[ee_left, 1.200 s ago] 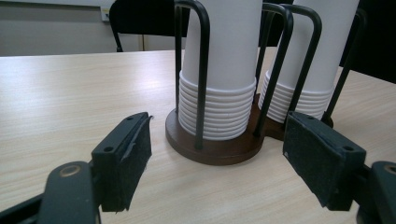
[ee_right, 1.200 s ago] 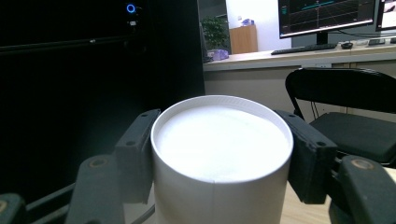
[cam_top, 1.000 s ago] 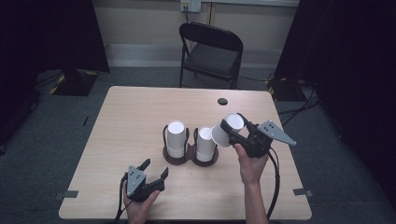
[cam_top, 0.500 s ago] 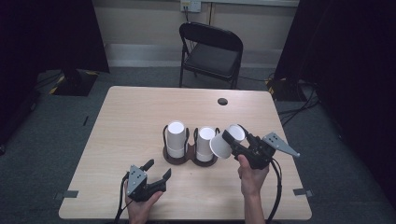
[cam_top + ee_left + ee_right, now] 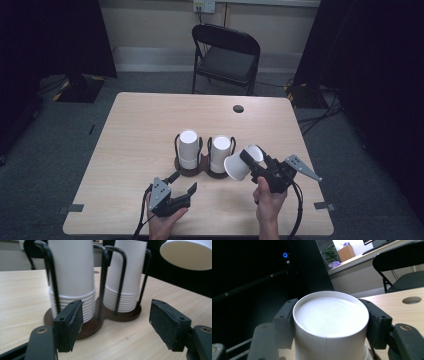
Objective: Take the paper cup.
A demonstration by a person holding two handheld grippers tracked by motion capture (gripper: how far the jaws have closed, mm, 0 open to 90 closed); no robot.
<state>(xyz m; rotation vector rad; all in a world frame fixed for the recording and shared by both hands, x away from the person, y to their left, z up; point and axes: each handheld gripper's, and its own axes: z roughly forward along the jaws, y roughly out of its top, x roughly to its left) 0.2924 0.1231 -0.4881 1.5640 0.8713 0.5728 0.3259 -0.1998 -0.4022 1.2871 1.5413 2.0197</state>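
Observation:
Two stacks of white paper cups, left (image 5: 188, 148) and right (image 5: 220, 152), stand upside down in a dark double holder (image 5: 192, 171) with wire uprights at the table's middle. My right gripper (image 5: 250, 159) is shut on a single white cup (image 5: 239, 165), tilted on its side just right of the holder; in the right gripper view that cup (image 5: 329, 340) sits between both pads. My left gripper (image 5: 182, 182) is open in front of the holder; its jaws have just been closing slightly with nothing between them. In the left gripper view the left gripper (image 5: 116, 325) faces both stacks (image 5: 72, 277) (image 5: 127, 277), with the held cup (image 5: 187, 252) at the upper right.
The wooden table (image 5: 135, 125) has a round cable hole (image 5: 238, 108) near its far edge. A black folding chair (image 5: 227, 55) stands beyond that edge. Cables trail from both grippers off the near edge.
My right gripper has come down and nearer with the cup, now level with the right stack's top. My left gripper has shifted right, closer to the holder's base.

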